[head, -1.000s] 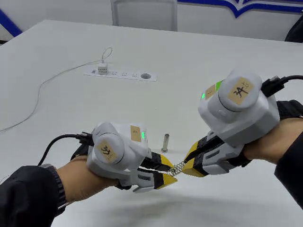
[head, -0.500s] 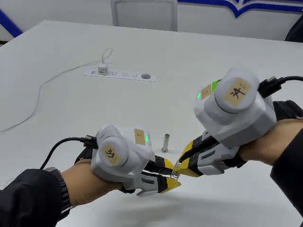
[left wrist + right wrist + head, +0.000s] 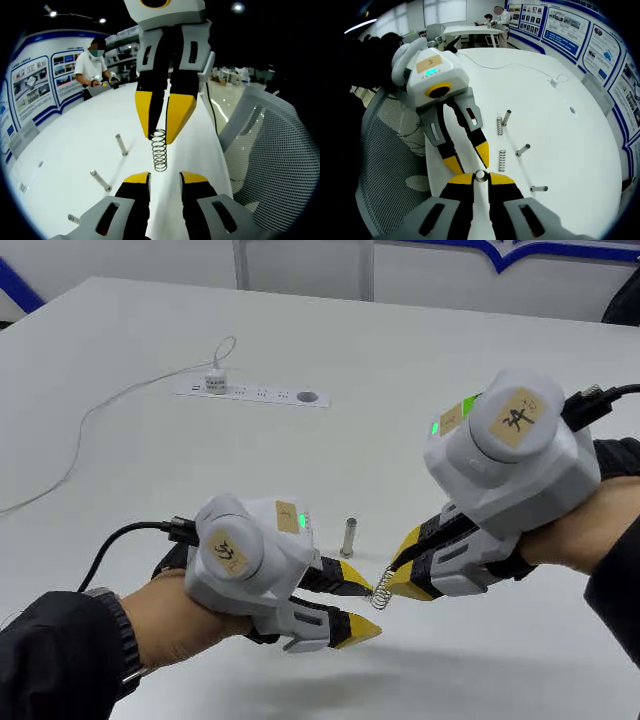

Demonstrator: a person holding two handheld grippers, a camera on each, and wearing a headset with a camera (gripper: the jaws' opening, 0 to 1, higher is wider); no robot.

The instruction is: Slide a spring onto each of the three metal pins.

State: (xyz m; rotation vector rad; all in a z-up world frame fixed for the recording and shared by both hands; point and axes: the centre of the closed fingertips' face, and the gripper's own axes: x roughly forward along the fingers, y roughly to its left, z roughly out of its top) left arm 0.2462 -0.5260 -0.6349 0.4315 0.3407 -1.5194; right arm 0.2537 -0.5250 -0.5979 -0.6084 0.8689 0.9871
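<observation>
Both inward: left tool [image 3: 368, 607], right tool [image 3: 395, 580]

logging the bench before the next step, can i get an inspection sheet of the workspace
surface: white table
job's things: thin metal coil spring held in the air; two spare coil springs lying on the table; short upright metal pin; two other metal pins seem to lie flat
clutter: white power strip with white plug
grippers: left gripper open, facing the held spring; right gripper shut on its end
cables: thin white cable from the plug; black cable at the left gripper
surroundings: grey mesh chair, blue-framed wall posters
</observation>
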